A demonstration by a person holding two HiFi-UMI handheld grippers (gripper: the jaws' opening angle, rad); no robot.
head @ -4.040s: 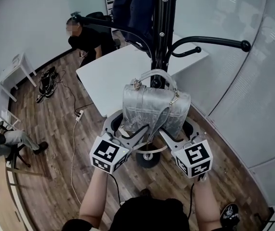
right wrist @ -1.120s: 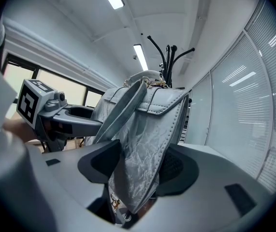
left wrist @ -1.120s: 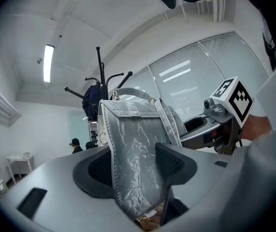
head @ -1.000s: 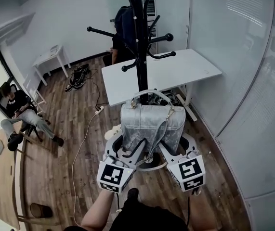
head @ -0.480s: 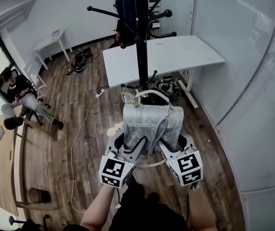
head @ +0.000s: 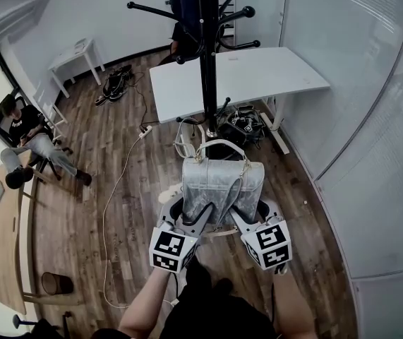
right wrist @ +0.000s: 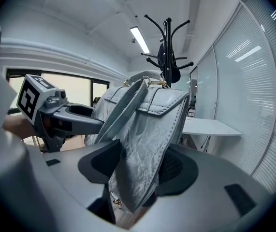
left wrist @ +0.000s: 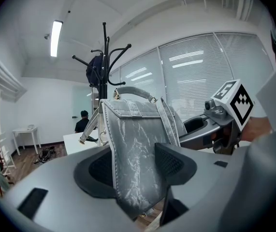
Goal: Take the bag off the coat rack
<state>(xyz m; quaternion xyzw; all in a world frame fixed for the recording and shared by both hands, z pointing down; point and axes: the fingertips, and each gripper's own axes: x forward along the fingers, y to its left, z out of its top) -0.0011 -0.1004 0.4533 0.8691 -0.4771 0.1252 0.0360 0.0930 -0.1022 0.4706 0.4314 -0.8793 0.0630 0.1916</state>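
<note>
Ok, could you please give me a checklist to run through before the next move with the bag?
1. Left gripper clamped on the bag: ok.
2. Right gripper clamped on the bag's other end: ok.
3. Handle clear of the coat rack hooks: ok.
4. Bag upright and level between the two grippers: ok.
5. Shoulder strap, loose along the bag, free of snags: cannot tell.
</note>
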